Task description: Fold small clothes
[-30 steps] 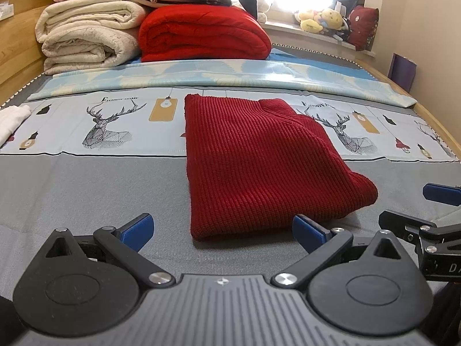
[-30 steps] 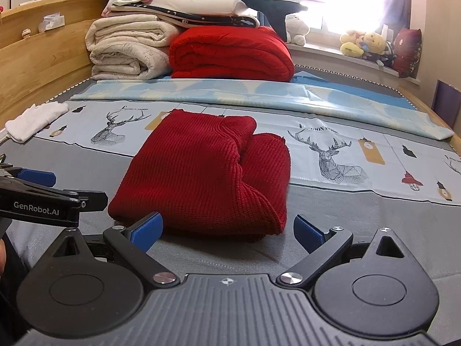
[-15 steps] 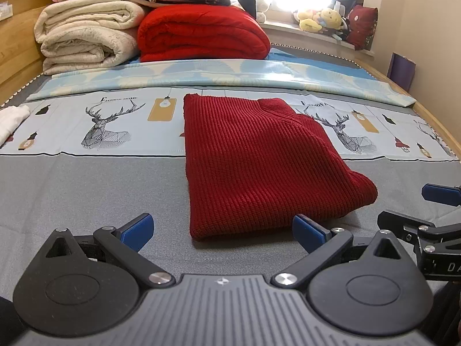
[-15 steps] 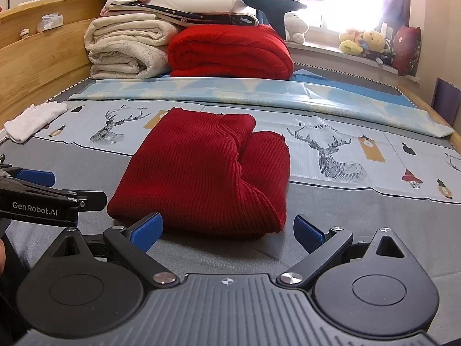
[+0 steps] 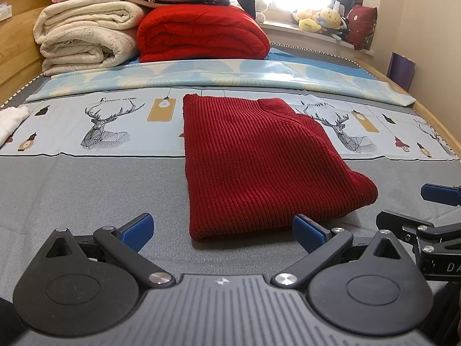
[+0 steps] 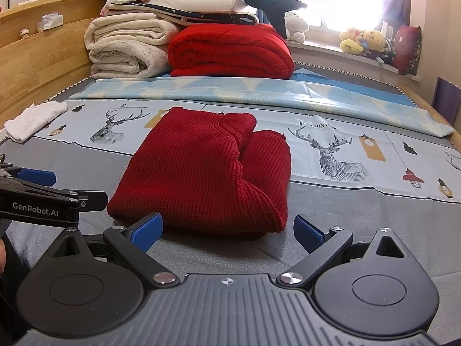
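Red sweater [image 5: 253, 161] folded on bed [image 5: 86, 196].
Soft, thick knit; pinch near hem. Both grippers' fingers [image 6: 145, 227] spread, empty.

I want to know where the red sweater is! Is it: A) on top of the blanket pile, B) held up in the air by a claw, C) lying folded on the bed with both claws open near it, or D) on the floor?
C: the red sweater lies folded on the bed, and the left claw and right claw are both open and hold nothing.
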